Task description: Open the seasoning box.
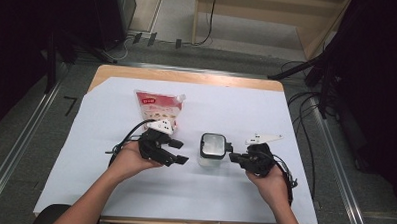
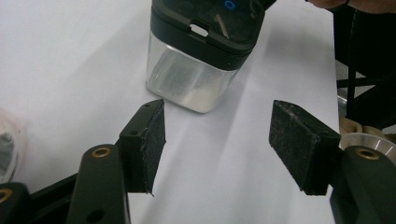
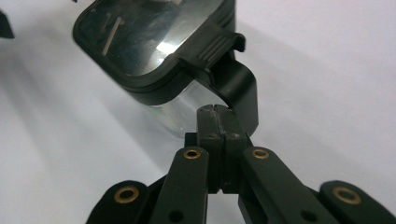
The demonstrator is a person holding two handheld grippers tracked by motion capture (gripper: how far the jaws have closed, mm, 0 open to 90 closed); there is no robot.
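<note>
Clear square jar (image 1: pixel 211 151), glossy black lid, between wide-open empty left gripper (image 1: pixel 179 151) and closed right gripper (image 1: pixel 233 157) at its clasp.

Wooden table under a white sheet

The table (image 1: pixel 188 75) bears a white sheet (image 1: pixel 236 113); on it, a clear black-lidded jar (image 1: pixel 211 150) between the grippers, and a pouch (image 1: pixel 156 108) beyond the left gripper (image 1: pixel 177 151).

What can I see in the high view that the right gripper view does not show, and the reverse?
High view: the red-and-white pouch, both hands, and the open left gripper.

Right gripper view: the container's black handle close up, with the shut tips of the right gripper just under it.

Both: the clear container with its dark lid on the white table cover.
</note>
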